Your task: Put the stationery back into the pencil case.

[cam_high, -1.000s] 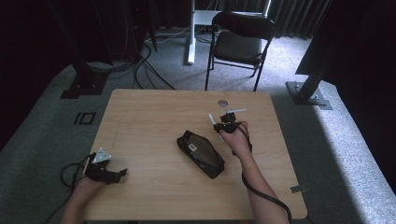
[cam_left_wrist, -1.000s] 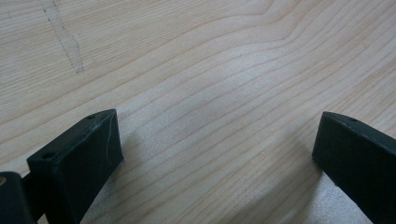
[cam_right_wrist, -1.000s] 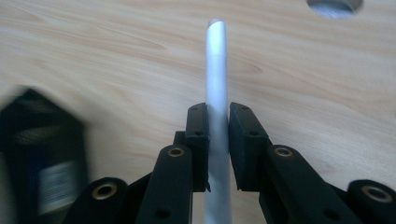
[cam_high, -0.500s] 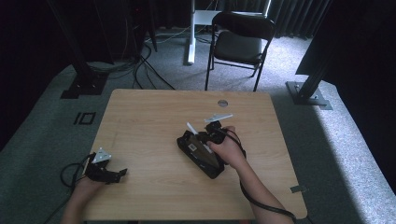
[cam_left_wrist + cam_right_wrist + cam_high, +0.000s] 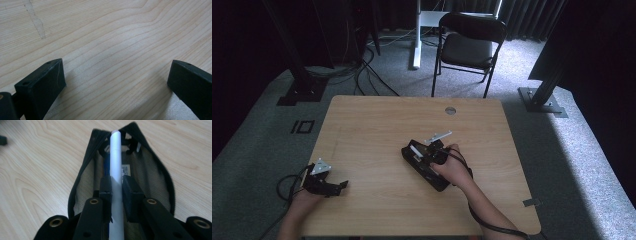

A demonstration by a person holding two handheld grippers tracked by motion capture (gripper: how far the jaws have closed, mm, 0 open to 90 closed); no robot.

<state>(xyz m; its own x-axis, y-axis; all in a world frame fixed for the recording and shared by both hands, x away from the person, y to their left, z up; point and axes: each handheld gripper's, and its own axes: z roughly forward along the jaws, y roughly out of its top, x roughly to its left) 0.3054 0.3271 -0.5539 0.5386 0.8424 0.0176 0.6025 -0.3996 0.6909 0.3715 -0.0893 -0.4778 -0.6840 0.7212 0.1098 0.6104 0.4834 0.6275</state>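
Observation:
A black mesh pencil case (image 5: 428, 173) (image 5: 150, 172) lies open in the middle of the wooden table (image 5: 377, 130). My right gripper (image 5: 422, 152) (image 5: 117, 185) hangs just over the case's open mouth, shut on a white pen (image 5: 116, 157) (image 5: 416, 150) that points into the case. A blue pen (image 5: 107, 167) lies inside the case under the white one. My left gripper (image 5: 339, 185) (image 5: 117, 82) rests on the table near its front left edge, open, with bare wood between its jaws.
A black folding chair (image 5: 469, 47) stands beyond the far side of the table. A small round grommet (image 5: 450, 110) is set in the table's far edge. Cables (image 5: 362, 70) lie on the carpet at the back left.
My right gripper has moved left and toward me with the white pen, from beside the case's far end to over its opening. The left gripper has stayed put.

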